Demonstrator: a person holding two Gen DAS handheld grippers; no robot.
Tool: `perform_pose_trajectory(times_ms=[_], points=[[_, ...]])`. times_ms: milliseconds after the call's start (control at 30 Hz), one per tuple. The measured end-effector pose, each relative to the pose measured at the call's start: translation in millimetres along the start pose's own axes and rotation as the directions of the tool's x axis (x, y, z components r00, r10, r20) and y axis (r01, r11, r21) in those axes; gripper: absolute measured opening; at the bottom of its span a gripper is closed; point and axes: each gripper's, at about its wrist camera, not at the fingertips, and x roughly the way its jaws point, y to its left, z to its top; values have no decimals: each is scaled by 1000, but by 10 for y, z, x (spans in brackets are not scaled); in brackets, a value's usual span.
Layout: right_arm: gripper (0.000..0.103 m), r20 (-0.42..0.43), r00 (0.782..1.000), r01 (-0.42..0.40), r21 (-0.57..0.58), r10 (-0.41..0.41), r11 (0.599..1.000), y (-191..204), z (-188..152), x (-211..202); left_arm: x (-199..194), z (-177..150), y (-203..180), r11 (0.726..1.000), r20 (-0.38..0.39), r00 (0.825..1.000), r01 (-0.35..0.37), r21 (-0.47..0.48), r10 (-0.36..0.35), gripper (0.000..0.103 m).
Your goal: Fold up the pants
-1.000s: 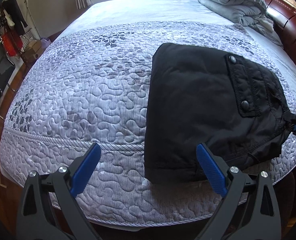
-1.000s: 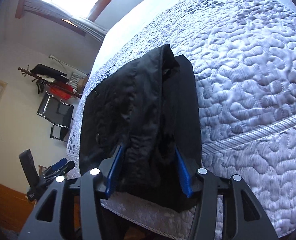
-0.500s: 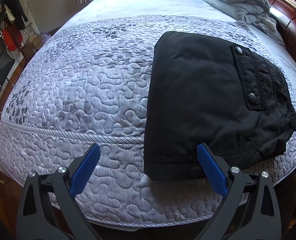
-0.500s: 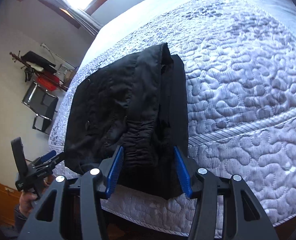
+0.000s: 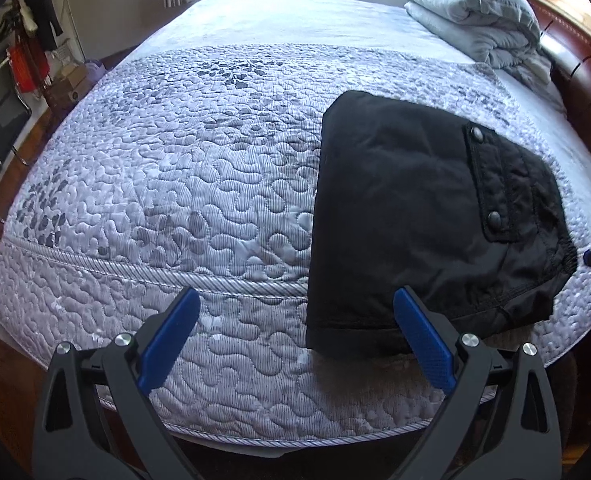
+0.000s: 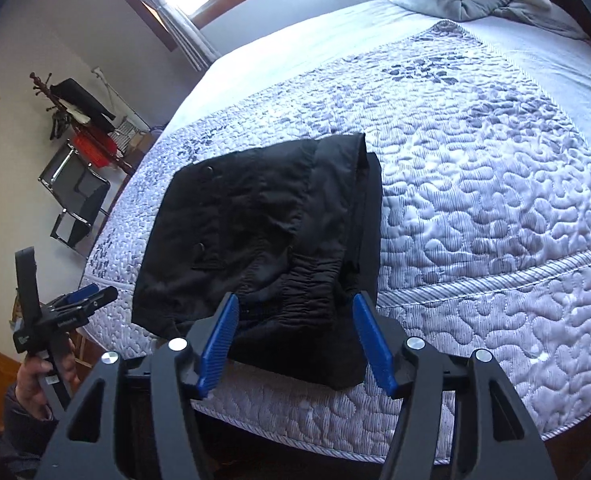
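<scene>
The black pants [image 5: 407, 216] lie folded into a compact rectangle near the front edge of the bed, snap pocket flap on top. My left gripper [image 5: 295, 320] hovers open over the quilt, just left of the pants' front corner, with nothing between its blue pads. In the right wrist view the pants [image 6: 263, 232] rest on the quilt with the elastic waistband end towards me. My right gripper [image 6: 295, 320] is above that end with its jaws opening; the pads stand clear of the cloth. A hand [image 6: 41, 376] holds the left gripper [image 6: 79, 300] beyond the bed's corner.
The grey quilted bed cover [image 5: 175, 184] spreads wide to the left of the pants. A folded pale duvet [image 5: 471, 12] sits by the dark wooden headboard [image 5: 575, 76]. A chair [image 6: 79, 200] and a coat stand stand on the floor past the bed's far side.
My right gripper's pads were closed on the waistband bundle; now they have spread, let it go and lifted back. The pants lie flatter. The left gripper drew back slightly.
</scene>
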Motion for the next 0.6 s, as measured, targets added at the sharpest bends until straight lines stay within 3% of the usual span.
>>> perform_pose_trajectory(times_ms=[133,200,333,367,433,533,600], points=[[65,5,1000,-29,25,28,999,-43,0,-51,30,65,119,989,-50,987,149,-19,-150,97],[65,3,1000,-24,28,24,999,-65,-3,-64,50,94,167,982,-60,981,185,-28,-187,97],[65,-11,1000,-21,47,21,999,-134,-9,-33,173,192,285,955,-98,951,289,-63,-294,97],[65,-15,1000,-23,49,23,999,-145,-13,-23,211,212,309,943,-108,938,322,-79,-329,97],[66,-23,999,-26,49,28,998,-156,-14,1,337,267,381,898,-133,891,417,-143,-435,97],[66,-37,998,-41,53,43,998,-168,3,44,617,331,490,819,-183,806,512,-259,-562,97],[66,-40,998,-42,55,44,998,-178,21,62,769,346,528,793,-201,777,531,-300,-596,97]])
